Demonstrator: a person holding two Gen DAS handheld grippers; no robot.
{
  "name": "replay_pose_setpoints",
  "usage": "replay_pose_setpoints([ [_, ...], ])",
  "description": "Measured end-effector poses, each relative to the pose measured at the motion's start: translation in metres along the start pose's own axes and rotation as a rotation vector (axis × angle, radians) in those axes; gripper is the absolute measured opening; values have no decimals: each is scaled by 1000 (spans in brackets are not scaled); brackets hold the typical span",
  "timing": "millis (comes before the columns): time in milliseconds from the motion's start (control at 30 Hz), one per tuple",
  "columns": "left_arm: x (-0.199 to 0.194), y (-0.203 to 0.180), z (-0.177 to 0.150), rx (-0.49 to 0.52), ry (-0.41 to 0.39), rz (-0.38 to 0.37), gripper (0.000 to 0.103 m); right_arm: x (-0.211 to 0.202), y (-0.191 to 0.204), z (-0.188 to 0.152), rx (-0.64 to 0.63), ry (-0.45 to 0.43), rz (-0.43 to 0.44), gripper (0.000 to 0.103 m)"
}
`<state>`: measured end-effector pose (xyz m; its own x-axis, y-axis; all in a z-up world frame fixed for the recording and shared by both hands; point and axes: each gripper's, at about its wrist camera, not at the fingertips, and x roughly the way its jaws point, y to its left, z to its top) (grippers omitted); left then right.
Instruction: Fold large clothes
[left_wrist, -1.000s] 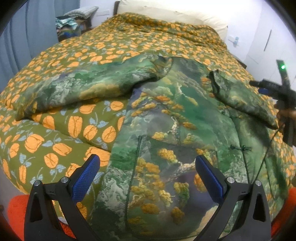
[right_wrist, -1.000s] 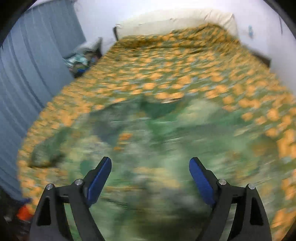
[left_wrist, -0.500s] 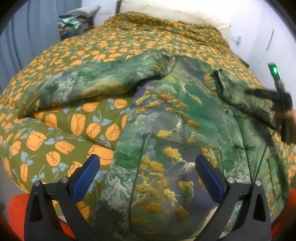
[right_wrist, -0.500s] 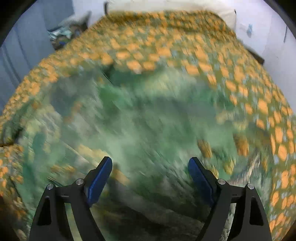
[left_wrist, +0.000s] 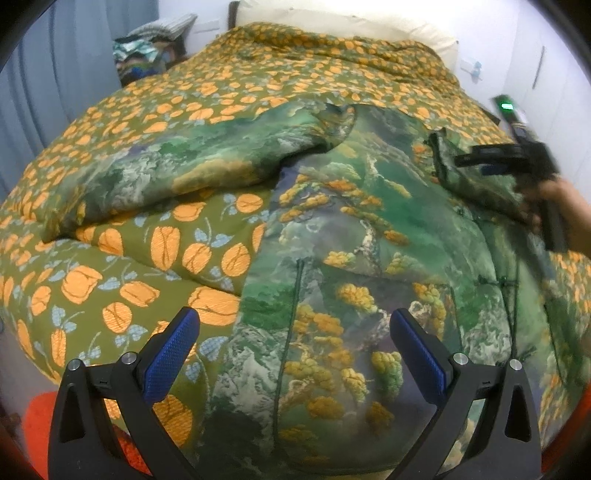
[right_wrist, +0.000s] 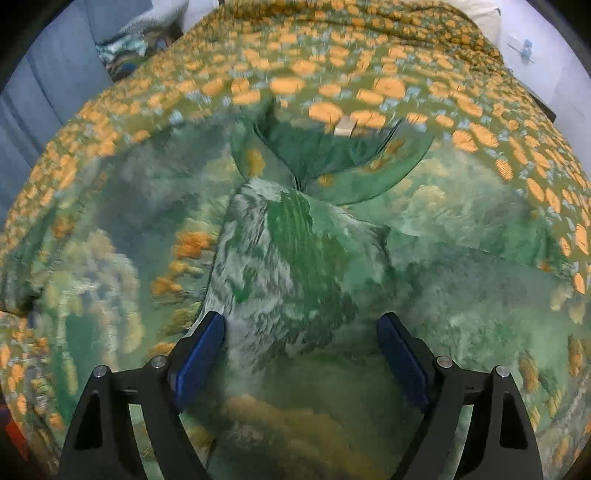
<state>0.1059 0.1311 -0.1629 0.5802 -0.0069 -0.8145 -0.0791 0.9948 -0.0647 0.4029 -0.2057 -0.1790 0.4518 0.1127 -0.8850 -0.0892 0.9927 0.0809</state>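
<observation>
Left wrist view shows my left fingers (left_wrist: 295, 354) spread wide apart with nothing between them, hovering over the lower part of the green landscape-print jacket (left_wrist: 369, 251) that lies spread on the bed. That jacket rests on an olive bedspread (left_wrist: 229, 77) patterned with orange fruit; one sleeve (left_wrist: 177, 173) stretches out to the left across the spread, and the other sleeve (left_wrist: 476, 173) is folded in over the body on the right. At that right edge I can see my right hand (left_wrist: 565, 199) holding its device, blurred, just above the folded sleeve. A white pillow (left_wrist: 351, 22) sits at the head of the bed, a pile of clothes (left_wrist: 147, 55) lies beside grey-blue curtains (left_wrist: 44, 74), and an orange rug (left_wrist: 40, 428) shows below the bed edge. From the right wrist view, my right fingers (right_wrist: 303, 354) are also apart, gripping nothing, with a raised fold of the jacket (right_wrist: 295, 258) directly ahead between them and the open collar (right_wrist: 325, 151) with its pale label beyond; this picture is smeared, so finer contact I cannot tell.
</observation>
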Motion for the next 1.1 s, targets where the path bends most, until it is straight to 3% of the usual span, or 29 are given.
replay_pose_setpoints([
  [100, -1, 12, 6, -41, 11, -6, 102, -30, 5, -18, -25, -16, 29, 85],
  [233, -13, 56, 25, -165, -12, -60, 103, -76, 15, -55, -26, -48, 120, 85],
  [333, -12, 114, 43, -312, -25, -110, 103, -108, 29, -84, -44, -74, 178, 85],
  [400, 5, 160, 54, -429, 6, -178, 103, -130, 41, -103, -58, -97, 216, 85],
  [567, 60, 250, 64, -703, 49, -234, 102, -167, 64, -142, -55, -137, 279, 85],
  [767, 91, 299, 68, -915, -14, -180, 100, -196, 73, -181, -67, -152, 266, 85],
  [800, 91, 302, 69, -933, -34, -170, 97, -199, 73, -189, -72, -144, 258, 85],
  [833, 91, 302, 71, -946, -54, -151, 82, -199, 73, -196, -73, -133, 249, 85],
  [867, 91, 306, 72, -944, -57, -129, 61, -200, 71, -201, -69, -127, 244, 85],
  [900, 92, 304, 75, -933, -55, -105, 48, -200, 69, -210, -59, -115, 244, 85],
  [933, 91, 302, 77, -916, -55, -82, 25, -200, 67, -215, -54, -110, 245, 85],
  [1033, 79, 293, 93, -839, -78, -25, 15, -202, 60, -235, -28, -104, 237, 85],
  [1100, 56, 276, 115, -731, -122, 35, 14, -203, 51, -243, 13, -112, 241, 85],
])
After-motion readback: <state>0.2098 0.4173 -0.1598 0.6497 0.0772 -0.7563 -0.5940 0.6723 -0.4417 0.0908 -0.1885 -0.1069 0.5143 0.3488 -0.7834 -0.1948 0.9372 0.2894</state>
